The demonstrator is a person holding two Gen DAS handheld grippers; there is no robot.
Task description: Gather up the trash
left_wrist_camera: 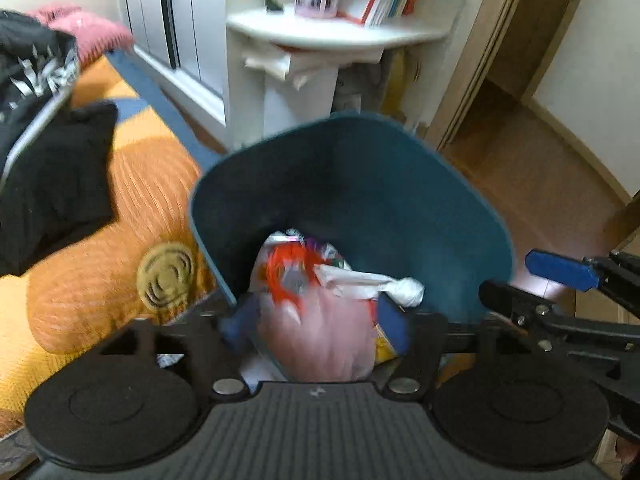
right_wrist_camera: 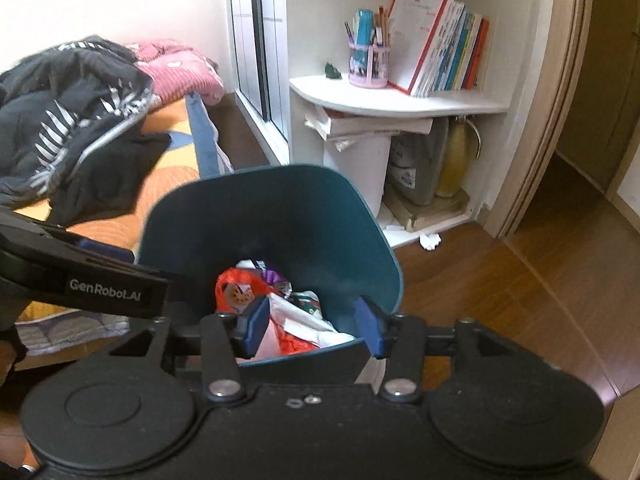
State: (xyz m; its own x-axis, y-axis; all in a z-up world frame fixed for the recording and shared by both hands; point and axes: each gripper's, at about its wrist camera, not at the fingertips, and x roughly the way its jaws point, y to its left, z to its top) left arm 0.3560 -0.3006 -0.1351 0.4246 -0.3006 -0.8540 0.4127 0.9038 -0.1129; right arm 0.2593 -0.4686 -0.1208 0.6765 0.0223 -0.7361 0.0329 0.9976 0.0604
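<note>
The left gripper [left_wrist_camera: 316, 322] points forward and down, its blue fingers [left_wrist_camera: 394, 326] set apart with a blurred pink bundle between them. The right gripper [right_wrist_camera: 312, 326] sits just beside it, likewise angled down, its blue fingers [right_wrist_camera: 256, 326] spread wide apart. Neither hand shows.

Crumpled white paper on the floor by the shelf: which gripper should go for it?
Right gripper. Its jaws stand open and empty over the bin, and the paper lies on its side. The left gripper has a pink bag between its jaws.
</note>
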